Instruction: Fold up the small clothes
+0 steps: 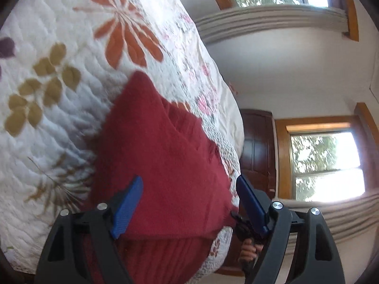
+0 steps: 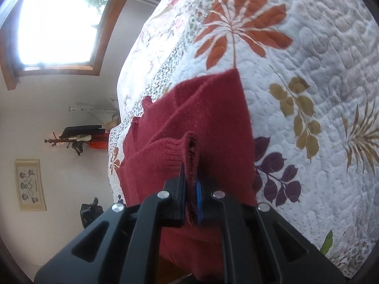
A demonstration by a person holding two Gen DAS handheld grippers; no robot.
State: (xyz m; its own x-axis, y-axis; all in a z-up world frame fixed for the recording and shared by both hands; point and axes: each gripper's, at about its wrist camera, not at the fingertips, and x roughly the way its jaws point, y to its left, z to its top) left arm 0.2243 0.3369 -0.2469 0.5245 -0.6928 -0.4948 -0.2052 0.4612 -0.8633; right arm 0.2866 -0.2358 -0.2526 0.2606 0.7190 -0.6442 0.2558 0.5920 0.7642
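Note:
A dark red knit sweater (image 1: 161,156) lies partly folded on a white floral quilt (image 1: 59,123). My left gripper (image 1: 189,189) is open, its blue pads (image 1: 128,208) spread wide over the sweater's near part, nothing between them. In the right wrist view the same red sweater (image 2: 213,113) lies on the quilt (image 2: 319,71), and my right gripper (image 2: 191,184) is shut on its ribbed cuff (image 2: 191,158), which stands up between the fingers. The other gripper and a hand (image 1: 248,248) holding it show at the bed's edge in the left wrist view.
The bed's edge (image 1: 236,127) drops off beside the sweater. Beyond it are a dark wooden door (image 1: 258,149), windows (image 1: 327,165) with wood frames, a coat rack (image 2: 78,139) and a framed picture (image 2: 29,184) on the wall.

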